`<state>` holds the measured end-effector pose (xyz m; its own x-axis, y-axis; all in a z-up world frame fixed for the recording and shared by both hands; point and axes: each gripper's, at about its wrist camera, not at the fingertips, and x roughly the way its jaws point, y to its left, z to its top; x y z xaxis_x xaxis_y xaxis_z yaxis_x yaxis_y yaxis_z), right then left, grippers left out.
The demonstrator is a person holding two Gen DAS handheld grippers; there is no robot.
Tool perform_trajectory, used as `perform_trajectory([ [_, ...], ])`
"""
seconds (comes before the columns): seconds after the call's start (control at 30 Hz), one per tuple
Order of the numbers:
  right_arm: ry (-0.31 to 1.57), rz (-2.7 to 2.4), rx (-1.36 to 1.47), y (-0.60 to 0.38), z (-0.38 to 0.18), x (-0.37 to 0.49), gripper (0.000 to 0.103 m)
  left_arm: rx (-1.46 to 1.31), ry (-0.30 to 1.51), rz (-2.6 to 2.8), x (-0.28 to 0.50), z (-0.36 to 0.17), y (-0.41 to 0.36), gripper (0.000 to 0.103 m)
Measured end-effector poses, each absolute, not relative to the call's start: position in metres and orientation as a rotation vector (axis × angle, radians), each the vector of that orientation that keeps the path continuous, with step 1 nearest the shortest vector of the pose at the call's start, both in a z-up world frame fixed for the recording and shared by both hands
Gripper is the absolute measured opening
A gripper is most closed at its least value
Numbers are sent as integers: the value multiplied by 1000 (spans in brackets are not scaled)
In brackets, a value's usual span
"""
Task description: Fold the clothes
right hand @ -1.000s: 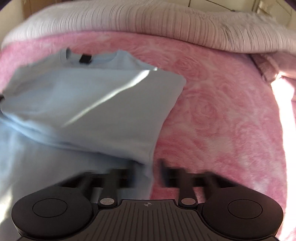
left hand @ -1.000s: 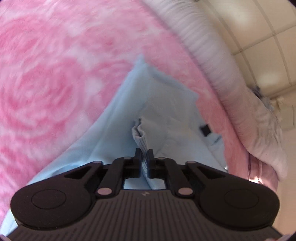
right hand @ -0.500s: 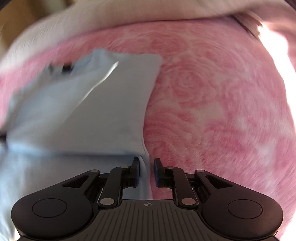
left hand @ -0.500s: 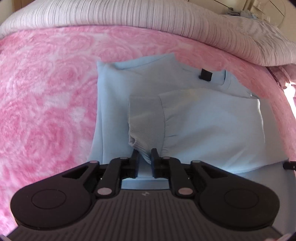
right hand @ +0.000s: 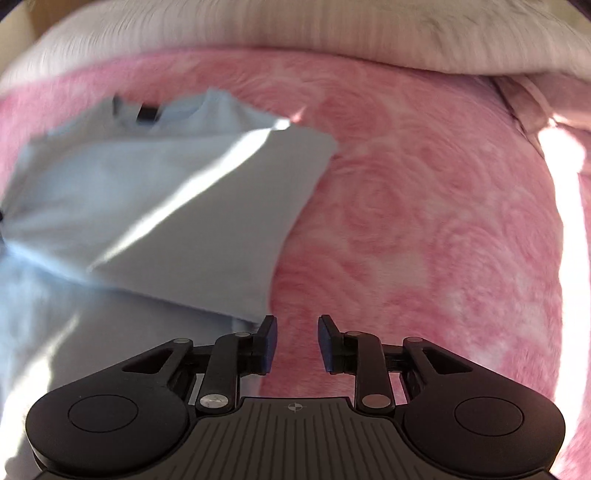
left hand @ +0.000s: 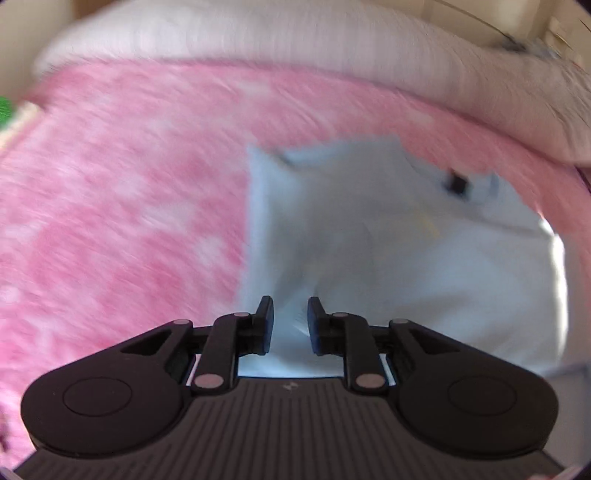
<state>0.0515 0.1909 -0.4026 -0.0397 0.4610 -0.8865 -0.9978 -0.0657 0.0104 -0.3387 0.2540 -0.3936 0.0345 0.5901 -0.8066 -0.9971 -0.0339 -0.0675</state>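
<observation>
Pink blanket (right hand: 424,221) with a rose pattern covers the bed, and a white ribbed cover (right hand: 295,33) lies along the upper edge of both frames. On the blanket lies the light blue shirt (right hand: 177,206), folded, filling the left half of the right wrist view and the centre right of the left wrist view (left hand: 388,240). Its dark neck label (left hand: 457,183) shows near the top. Half a second ago both tongs pinched the cloth; now the left gripper (left hand: 290,321) and right gripper (right hand: 297,343) have their fingers apart, holding nothing.
</observation>
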Motion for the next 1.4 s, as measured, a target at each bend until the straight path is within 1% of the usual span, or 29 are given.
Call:
perform_trajectory([
  [0.07, 843, 1469, -852, 198, -397, 59, 27, -786, 610, 1454, -343, -382, 256, 15],
  [0.13, 822, 1497, -833, 211, -393, 63, 27, -780, 605, 1339, -332, -380, 264, 15],
  [0.27, 746, 1598, -816, 251, -394, 54, 27, -679, 709, 1097, -285, -395, 279, 15],
  [0.37, 679, 1668, -857, 284, -410, 38, 27, -566, 806, 1053, -258, -419, 291, 15],
  [0.5, 520, 1690, -978, 314, -440, 19, 27, -553, 796, 1073, -259, -441, 312, 15],
  [0.53, 515, 1663, -990, 320, -449, 24, 27, -527, 810, 1069, -257, -440, 313, 16],
  [0.6, 605, 1659, -897, 328, -451, 44, 29, -472, 840, 1062, -252, -438, 313, 16],
  [0.67, 677, 1616, -862, 327, -444, 53, 29, -445, 845, 1071, -253, -431, 308, 15],
  [0.77, 665, 1596, -864, 308, -425, 55, 29, -496, 772, 1122, -267, -415, 298, 15],
  [0.83, 691, 1655, -831, 287, -416, 51, 29, -545, 735, 1135, -277, -409, 289, 15],
  [0.9, 719, 1712, -820, 267, -410, 44, 29, -580, 757, 1117, -282, -414, 281, 15],
  [1.0, 718, 1722, -927, 239, -427, 25, 29, -562, 839, 1089, -288, -433, 272, 19],
  [1.1, 733, 1638, -884, 226, -418, 31, 29, -574, 813, 1084, -294, -423, 272, 20],
  [1.13, 737, 1610, -869, 222, -415, 33, 29, -575, 789, 1088, -297, -415, 269, 18],
  [1.23, 727, 1556, -813, 202, -399, 37, 29, -577, 743, 1048, -308, -400, 247, 18],
  [1.4, 808, 1529, -823, 142, -389, 13, 29, -642, 821, 979, -342, -410, 177, 18],
])
